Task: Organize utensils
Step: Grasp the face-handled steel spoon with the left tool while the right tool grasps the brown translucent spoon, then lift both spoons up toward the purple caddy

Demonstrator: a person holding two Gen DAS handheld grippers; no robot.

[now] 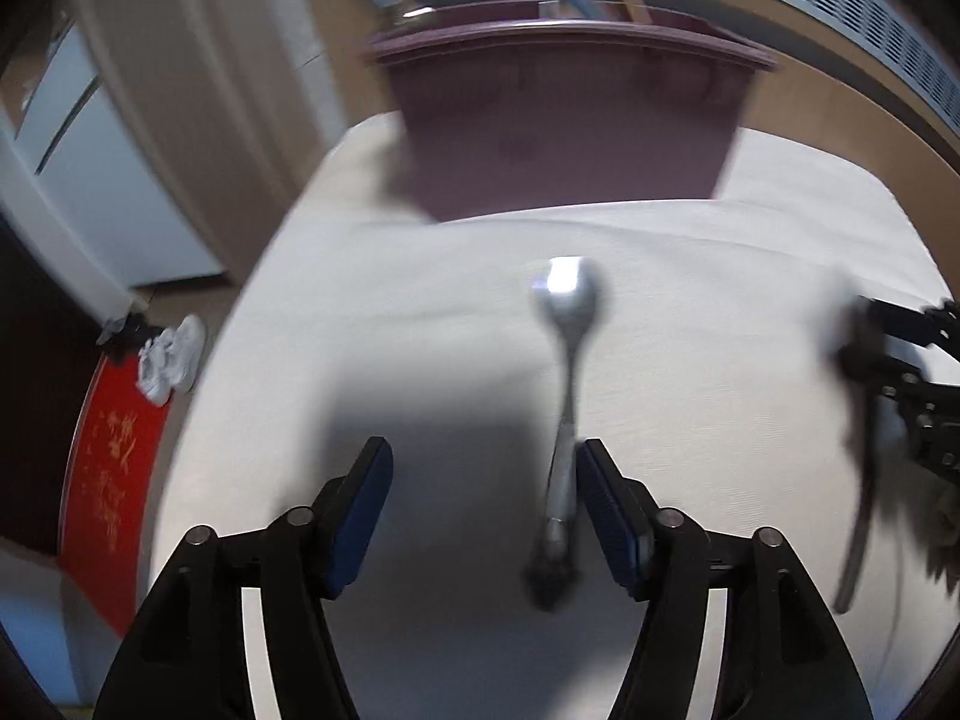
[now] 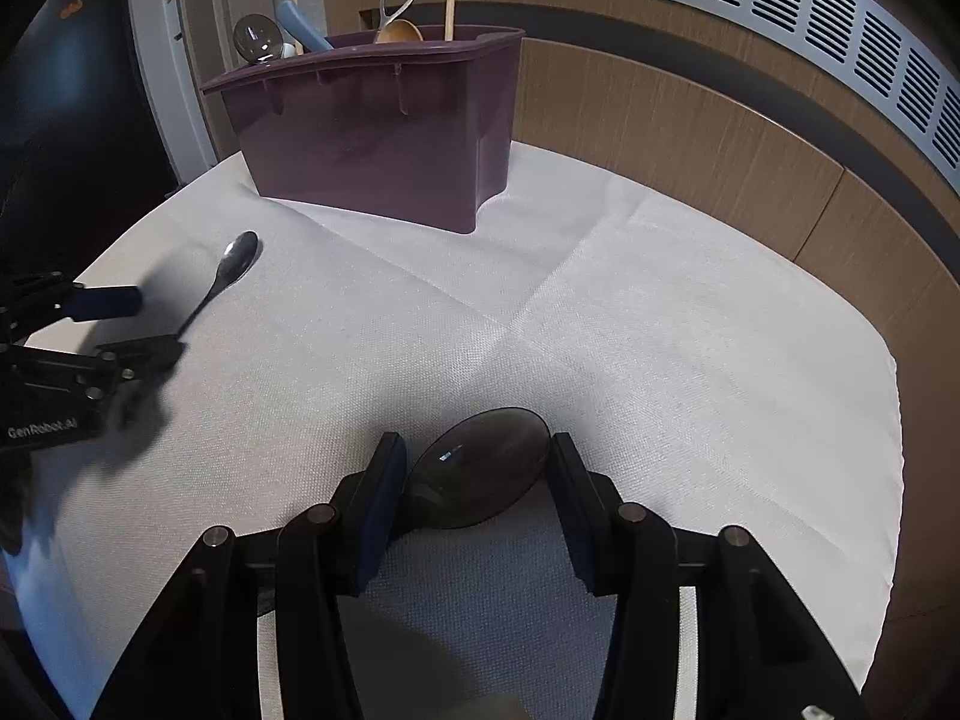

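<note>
Metal spoon (image 1: 564,372) straddled by open left tool (image 1: 483,480); dark spoon (image 2: 480,468) bracketed by right tool (image 2: 477,480).
Right grip cannot be told; metal handle lies off-centre, so it may be knocked aside.

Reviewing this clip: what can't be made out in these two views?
- Left wrist view: motion blur smears the metal spoon and bin; contact with the left hand-held gripper is unclear.
- Right wrist view: the dark spoon handle is hidden behind the right hand-held gripper.
- Bin contents: only the tops show above the rim.

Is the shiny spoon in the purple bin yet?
No. The metal spoon lies on the white cloth, outside the purple bin.
</note>
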